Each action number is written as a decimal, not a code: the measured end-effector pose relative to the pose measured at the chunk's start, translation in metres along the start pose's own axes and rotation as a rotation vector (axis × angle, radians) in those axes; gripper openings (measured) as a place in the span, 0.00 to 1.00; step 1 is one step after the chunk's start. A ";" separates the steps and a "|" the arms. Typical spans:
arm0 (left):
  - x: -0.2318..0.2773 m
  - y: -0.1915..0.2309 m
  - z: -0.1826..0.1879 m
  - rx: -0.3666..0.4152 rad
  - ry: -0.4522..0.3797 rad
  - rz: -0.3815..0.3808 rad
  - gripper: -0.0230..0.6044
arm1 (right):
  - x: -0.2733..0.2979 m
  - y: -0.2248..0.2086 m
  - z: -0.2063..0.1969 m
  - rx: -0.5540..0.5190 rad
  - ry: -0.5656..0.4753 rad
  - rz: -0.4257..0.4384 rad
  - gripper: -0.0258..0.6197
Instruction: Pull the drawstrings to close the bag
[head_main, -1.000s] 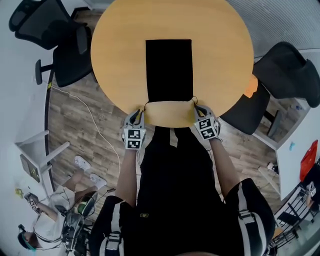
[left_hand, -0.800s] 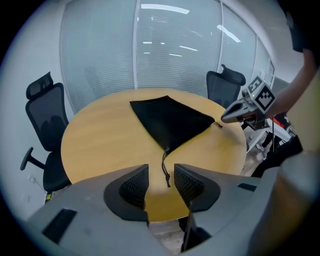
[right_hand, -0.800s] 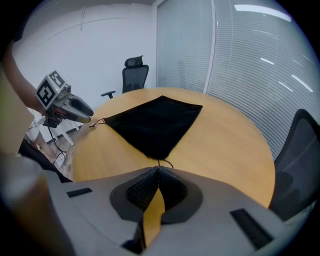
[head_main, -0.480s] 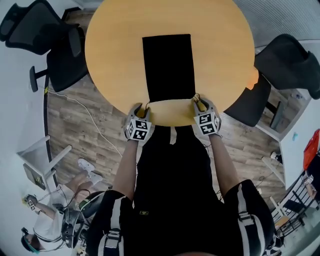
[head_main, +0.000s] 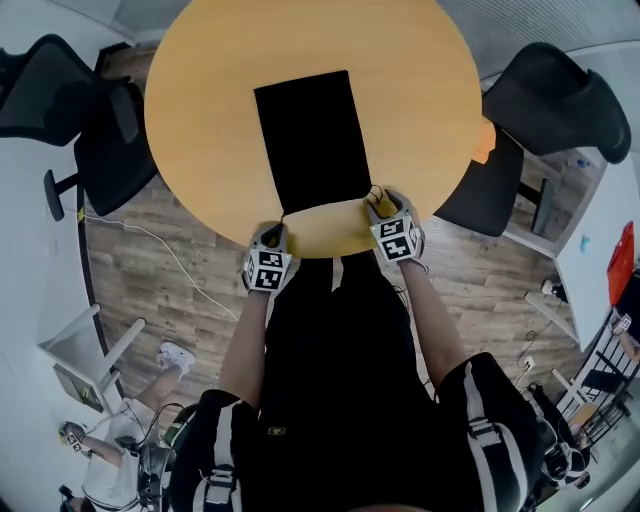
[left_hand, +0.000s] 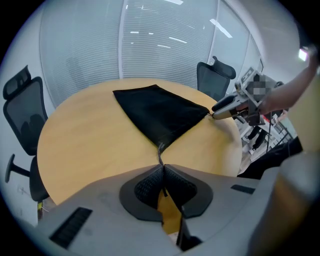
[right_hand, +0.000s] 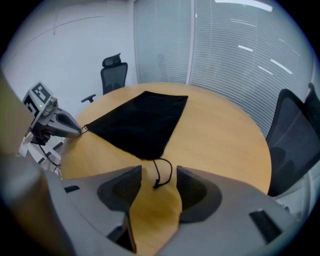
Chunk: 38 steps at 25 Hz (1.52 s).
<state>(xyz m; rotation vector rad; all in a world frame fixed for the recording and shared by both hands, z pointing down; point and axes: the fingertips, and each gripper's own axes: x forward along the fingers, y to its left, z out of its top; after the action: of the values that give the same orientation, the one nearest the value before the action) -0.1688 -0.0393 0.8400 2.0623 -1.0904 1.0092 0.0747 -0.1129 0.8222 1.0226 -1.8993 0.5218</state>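
A flat black drawstring bag (head_main: 310, 140) lies on the round wooden table (head_main: 200, 90), its mouth toward the near edge. My left gripper (head_main: 268, 238) sits at the bag's near left corner. In the left gripper view it (left_hand: 163, 167) is shut on the thin black drawstring (left_hand: 160, 150), which runs from that corner into the jaws. My right gripper (head_main: 384, 203) is at the near right corner. In the right gripper view its jaws (right_hand: 159, 175) are opening, and the other drawstring (right_hand: 171, 169) lies in a slack loop on the table between them, untouched by the pads.
Black office chairs stand at the left (head_main: 70, 110) and at the right (head_main: 550, 95) of the table. The table's near edge (head_main: 330, 250) is right under both grippers. A person (head_main: 110, 460) sits on the wooden floor at lower left.
The head view has swung, so the table and bag now sit tilted and further left. Both grippers remain at the bag's near corners by the table's front edge.
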 end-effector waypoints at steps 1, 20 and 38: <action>0.000 0.000 0.002 -0.009 0.002 -0.017 0.07 | 0.004 0.000 -0.002 0.023 0.012 0.003 0.47; -0.004 0.008 0.007 0.024 0.014 -0.044 0.07 | 0.009 -0.002 -0.011 -0.036 0.094 -0.030 0.14; -0.069 0.037 0.087 0.185 -0.239 0.300 0.07 | -0.105 -0.062 0.083 -0.467 -0.261 -0.418 0.13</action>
<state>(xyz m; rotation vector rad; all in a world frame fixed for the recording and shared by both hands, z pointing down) -0.1964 -0.0954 0.7410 2.2560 -1.5153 1.0574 0.1112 -0.1588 0.6863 1.1604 -1.8303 -0.2975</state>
